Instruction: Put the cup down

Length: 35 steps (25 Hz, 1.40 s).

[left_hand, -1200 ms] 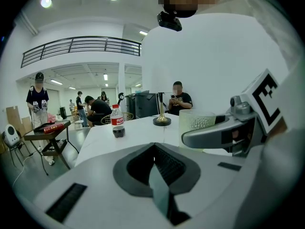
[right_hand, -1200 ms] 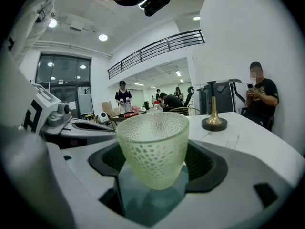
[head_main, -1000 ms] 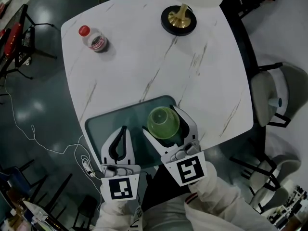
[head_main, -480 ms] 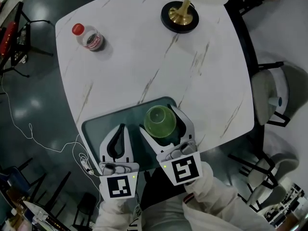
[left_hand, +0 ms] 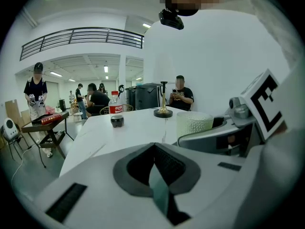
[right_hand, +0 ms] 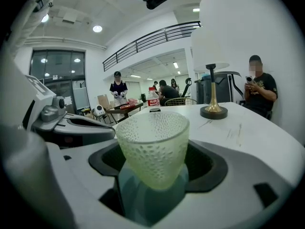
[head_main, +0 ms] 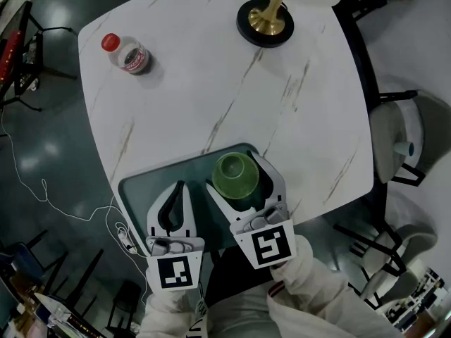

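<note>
A pale green dimpled cup (head_main: 236,175) stands upright over the far right part of a teal tray (head_main: 151,178). My right gripper (head_main: 236,177) is shut on the cup, its dark pads pressing the cup's sides (right_hand: 152,147). Whether the cup's base touches the tray I cannot tell. My left gripper (head_main: 181,189) hovers over the tray just left of the cup, shut and empty, with its tips meeting (left_hand: 153,147). The left gripper view shows the cup (left_hand: 193,125) to its right.
The tray lies at the near edge of a white marble table (head_main: 211,76). A red-capped bottle (head_main: 127,53) stands far left, with a small dark cap (left_hand: 116,121) before it. A lamp's black-and-brass base (head_main: 266,21) is far centre. A chair (head_main: 394,143) is right. People sit in the background.
The head camera has drifted a little, shifting the table in view. Both grippers and the cup keep their place over the tray.
</note>
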{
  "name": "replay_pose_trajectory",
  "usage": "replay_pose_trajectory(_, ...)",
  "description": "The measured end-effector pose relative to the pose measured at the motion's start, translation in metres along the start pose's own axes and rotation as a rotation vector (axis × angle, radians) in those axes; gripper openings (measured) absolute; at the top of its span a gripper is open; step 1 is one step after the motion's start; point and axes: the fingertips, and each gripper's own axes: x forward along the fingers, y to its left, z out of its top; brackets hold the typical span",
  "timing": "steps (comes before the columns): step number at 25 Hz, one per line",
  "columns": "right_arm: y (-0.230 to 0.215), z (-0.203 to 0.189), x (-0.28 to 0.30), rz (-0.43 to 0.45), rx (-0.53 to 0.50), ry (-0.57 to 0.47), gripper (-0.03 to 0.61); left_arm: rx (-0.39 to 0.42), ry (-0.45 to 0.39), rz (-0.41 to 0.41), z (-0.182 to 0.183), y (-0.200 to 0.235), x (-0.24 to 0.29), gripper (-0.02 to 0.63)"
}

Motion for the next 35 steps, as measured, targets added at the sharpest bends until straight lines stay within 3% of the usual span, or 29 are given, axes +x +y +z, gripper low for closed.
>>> replay_pose_trajectory(16,0.001,-0.012,0.002,0.008,-0.069,0.106,0.377,-0.018,0.009,0.021,-0.005,-0.003,0.000,0.011)
replay_pose_trajectory(35,0.003,-0.020,0.002,0.022,-0.060,0.174,0.377,-0.036,0.012,0.016,-0.008,-0.006,-0.007,0.011)
